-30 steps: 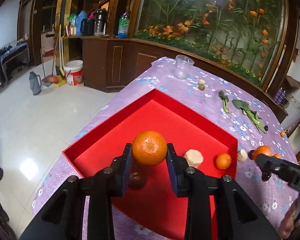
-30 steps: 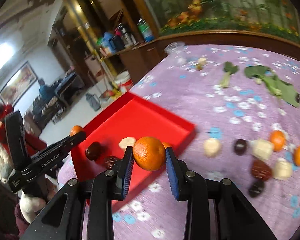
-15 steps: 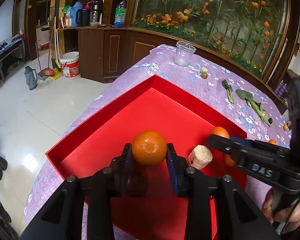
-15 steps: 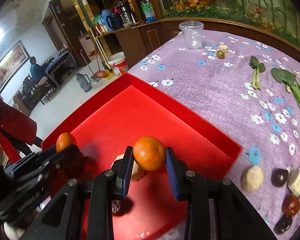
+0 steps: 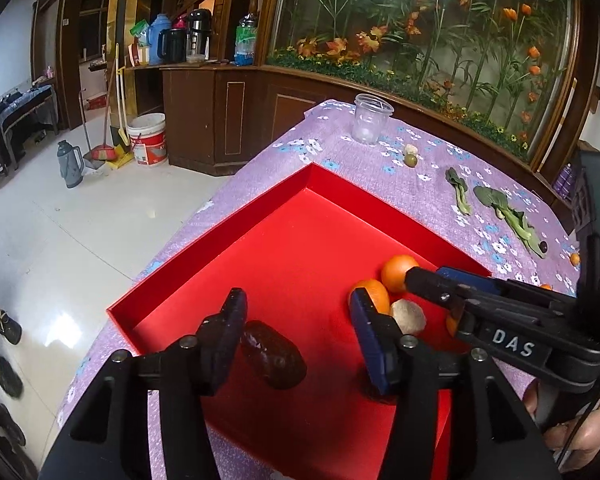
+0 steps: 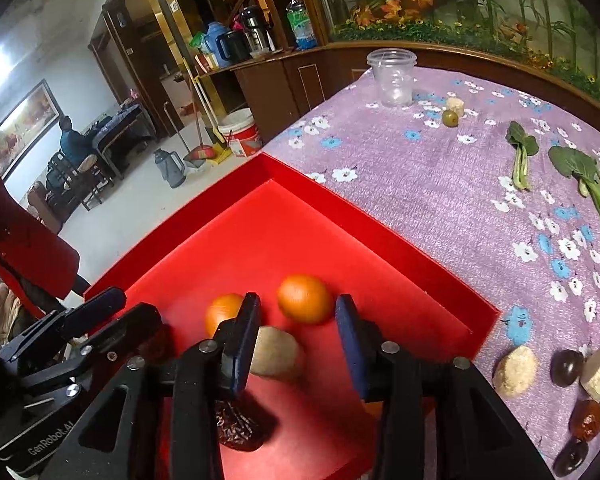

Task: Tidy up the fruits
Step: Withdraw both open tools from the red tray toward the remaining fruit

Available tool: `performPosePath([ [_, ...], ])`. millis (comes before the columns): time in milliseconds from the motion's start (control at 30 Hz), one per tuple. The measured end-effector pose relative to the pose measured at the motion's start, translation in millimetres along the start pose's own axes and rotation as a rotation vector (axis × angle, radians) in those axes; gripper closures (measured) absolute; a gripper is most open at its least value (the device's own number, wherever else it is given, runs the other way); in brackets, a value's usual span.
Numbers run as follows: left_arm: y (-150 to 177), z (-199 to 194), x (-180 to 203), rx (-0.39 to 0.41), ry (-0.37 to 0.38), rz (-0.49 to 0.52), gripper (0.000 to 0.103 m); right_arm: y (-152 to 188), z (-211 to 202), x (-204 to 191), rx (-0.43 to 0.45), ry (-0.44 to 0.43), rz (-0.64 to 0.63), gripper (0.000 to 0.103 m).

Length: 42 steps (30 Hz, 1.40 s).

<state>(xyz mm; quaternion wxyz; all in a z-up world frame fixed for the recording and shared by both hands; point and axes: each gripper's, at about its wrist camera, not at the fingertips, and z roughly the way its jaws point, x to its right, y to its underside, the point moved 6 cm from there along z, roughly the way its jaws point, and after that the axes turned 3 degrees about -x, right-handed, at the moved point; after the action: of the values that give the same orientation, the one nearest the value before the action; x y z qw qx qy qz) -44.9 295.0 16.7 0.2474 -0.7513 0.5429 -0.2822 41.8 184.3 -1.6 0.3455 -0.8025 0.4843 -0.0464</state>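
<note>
My left gripper (image 5: 296, 316) sits over the near-left part of the shallow red cardboard tray (image 5: 220, 236); jaws opening, nothing between the pads. A dark brown wrinkled date (image 5: 274, 354) lies on the tray floor just under it. Open red floor runs from there to the tray's far corner and left wall, no obstruction. The tray's left wall runs close to the left edge of the purple flowered tablecloth (image 5: 428, 196), bare floor tiles beyond.

Right of my left gripper, near the tray's right wall: one small orange mandarin (image 5: 374, 292) touching the right finger's far side, a pale beige lumpy fruit (image 5: 408, 316) just beside it, a second orange mandarin (image 6: 305, 298) behind.

My right gripper (image 6: 296, 320) reaches in over that cluster; jaws opening, the second mandarin between the tips, blurred, pads clear of it. That gripper crowds the right wall, so little free room there.

On the cloth past the tray's right wall: pale chunks and dark fruits (image 6: 566, 364) near the near-right edge, green leafy stalks (image 6: 520, 156) mid-right, a clear plastic cup (image 6: 392, 76) at the far corner.
</note>
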Motion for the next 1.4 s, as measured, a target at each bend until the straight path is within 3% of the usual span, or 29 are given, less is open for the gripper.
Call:
performPosePath([
  [100, -1.7, -12.7, 1.8, 0.04, -0.043, 0.017, 0.048, 3.5, -16.6, 1.8, 0.03, -0.012, 0.029, 0.059],
  [200, -4.1, -28.7, 5.5, 0.095, -0.102, 0.04, 0.039, 12.2, -34.6, 8.1, 0.065, -0.016, 0.079, 0.049],
  [333, -4.9, -47.9, 13.8, 0.153, -0.163, 0.068, 0.031, 29.4, -54.3, 15.4, 0.095, 0.0, 0.119, 0.046],
  [567, 2.0, -65.5, 38.1, 0.161, -0.145, 0.12, 0.03, 54.9, -79.2, 29.1, 0.123, 0.052, 0.142, 0.045],
  [767, 9.7, -78.7, 61.5, 0.166, -0.131, 0.172, 0.029, 67.5, -99.8, 37.4, 0.158, 0.049, 0.167, 0.038],
  [1400, 24.4, -87.9, 117.2, 0.163, -0.135, 0.294, 0.028, 93.4, -120.9, 70.5, 0.193, 0.027, 0.244, 0.036],
])
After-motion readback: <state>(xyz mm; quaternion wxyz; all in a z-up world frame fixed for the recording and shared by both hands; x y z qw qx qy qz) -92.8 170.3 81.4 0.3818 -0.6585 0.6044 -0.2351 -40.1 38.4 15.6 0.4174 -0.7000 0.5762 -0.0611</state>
